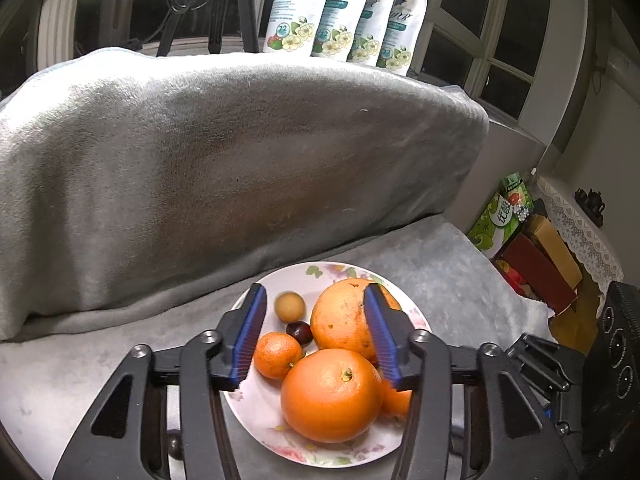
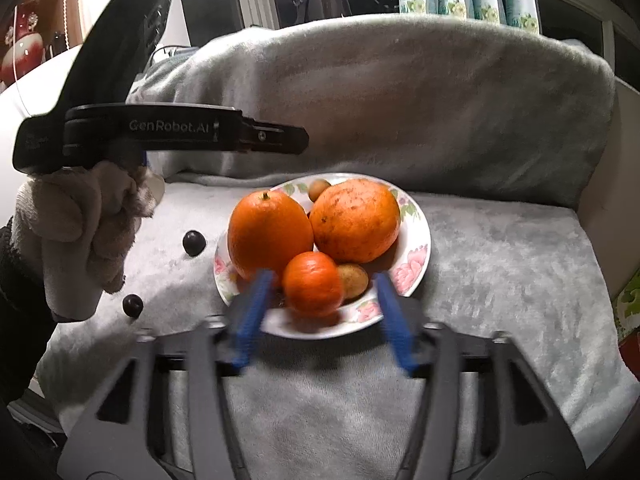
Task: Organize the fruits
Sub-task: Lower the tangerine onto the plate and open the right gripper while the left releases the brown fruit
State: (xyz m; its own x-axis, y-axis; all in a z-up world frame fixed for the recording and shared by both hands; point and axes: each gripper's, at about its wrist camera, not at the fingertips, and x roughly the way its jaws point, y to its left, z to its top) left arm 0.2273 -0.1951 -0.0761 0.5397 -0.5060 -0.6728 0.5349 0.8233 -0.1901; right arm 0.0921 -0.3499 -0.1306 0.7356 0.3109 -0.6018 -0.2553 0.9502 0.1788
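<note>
Fruits sit piled on a floral plate (image 2: 416, 240) atop a grey blanket-covered seat (image 2: 500, 264): two large oranges (image 2: 270, 232), a small tangerine (image 2: 312, 282) and small brown fruits. Two dark cherries (image 2: 194, 243) lie left of the plate. Both the left hand-held gripper (image 1: 314, 336), lettered "GenRobot.AI", and the right hand-held gripper (image 2: 324, 316) hover with jaws parted, gripping nothing. Far pouches (image 1: 344, 12) show "72".

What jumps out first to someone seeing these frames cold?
The pile of orange fruit on the floral plate at centre, led by two big oranges side by side. Two dark round fruits lie loose on the grey blanket left of the plate, below the gloved hand holding the left gripper.
</note>
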